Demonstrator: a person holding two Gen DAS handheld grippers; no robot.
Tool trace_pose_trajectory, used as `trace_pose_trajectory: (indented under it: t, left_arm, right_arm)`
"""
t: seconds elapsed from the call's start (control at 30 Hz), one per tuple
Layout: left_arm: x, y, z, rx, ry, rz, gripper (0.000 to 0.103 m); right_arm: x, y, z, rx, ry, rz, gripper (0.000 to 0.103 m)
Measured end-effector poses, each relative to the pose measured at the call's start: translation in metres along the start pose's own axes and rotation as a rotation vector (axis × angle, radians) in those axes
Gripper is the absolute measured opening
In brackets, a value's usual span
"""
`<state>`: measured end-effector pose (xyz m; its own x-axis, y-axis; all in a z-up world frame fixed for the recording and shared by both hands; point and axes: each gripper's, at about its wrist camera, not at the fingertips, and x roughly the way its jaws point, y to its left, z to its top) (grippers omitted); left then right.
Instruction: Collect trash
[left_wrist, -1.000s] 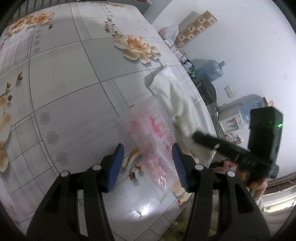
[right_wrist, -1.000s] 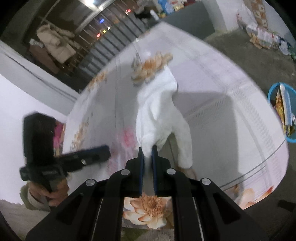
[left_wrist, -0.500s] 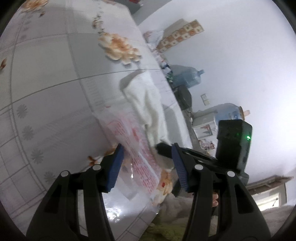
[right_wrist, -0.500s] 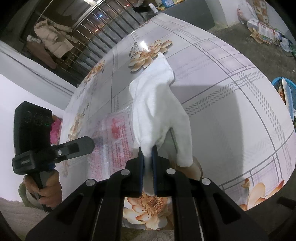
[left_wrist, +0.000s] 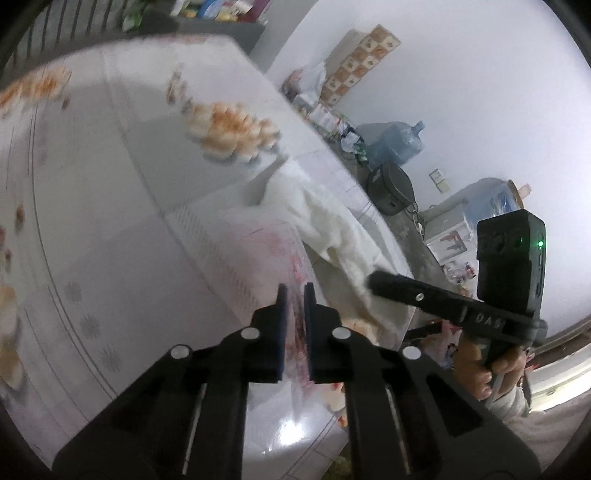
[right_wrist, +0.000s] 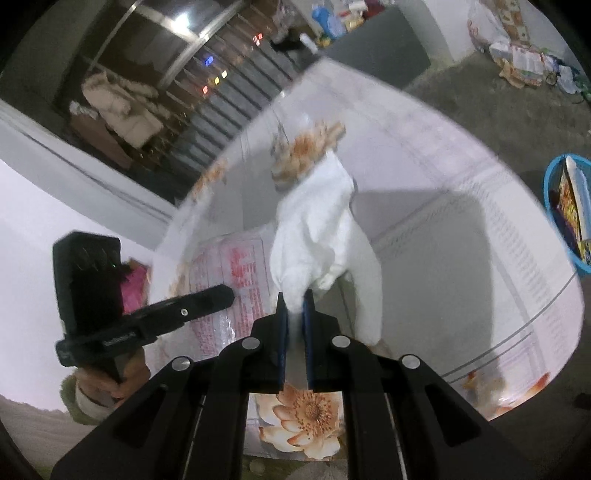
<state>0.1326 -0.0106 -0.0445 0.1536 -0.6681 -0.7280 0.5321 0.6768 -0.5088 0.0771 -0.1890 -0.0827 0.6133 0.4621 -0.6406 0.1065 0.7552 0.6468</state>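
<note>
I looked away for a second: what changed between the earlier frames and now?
The left gripper was open over the clear red-printed plastic bag; it has now closed on the bag's edge. The right gripper stays shut on the white cloth, which still lies on the flowered table.

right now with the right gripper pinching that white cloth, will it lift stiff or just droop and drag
Likely floppy: the white cloth rises in soft, rumpled folds from the right gripper, with a loose flap trailing toward the edge of the floral table. Probably light, since a narrow pinch holds it up. Its free end may drag or snag the clear printed plastic bag beside it.
</note>
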Motion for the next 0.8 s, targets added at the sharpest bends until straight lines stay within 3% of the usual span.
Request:
trace_pose_trajectory:
  t: [0.37,0.8]
  left_arm:
    - [-0.003,-0.066,0.048,0.178,-0.075,-0.026,0.002]
    - [0.052,-0.166,0.092,0.381,-0.034,-0.079,0.002]
  right_arm:
    - [-0.077,-0.026,0.021,0.089,-0.233,0.075,0.008]
    - [-0.181,-0.086,0.021,0.170,-0.492,-0.022,0.008]
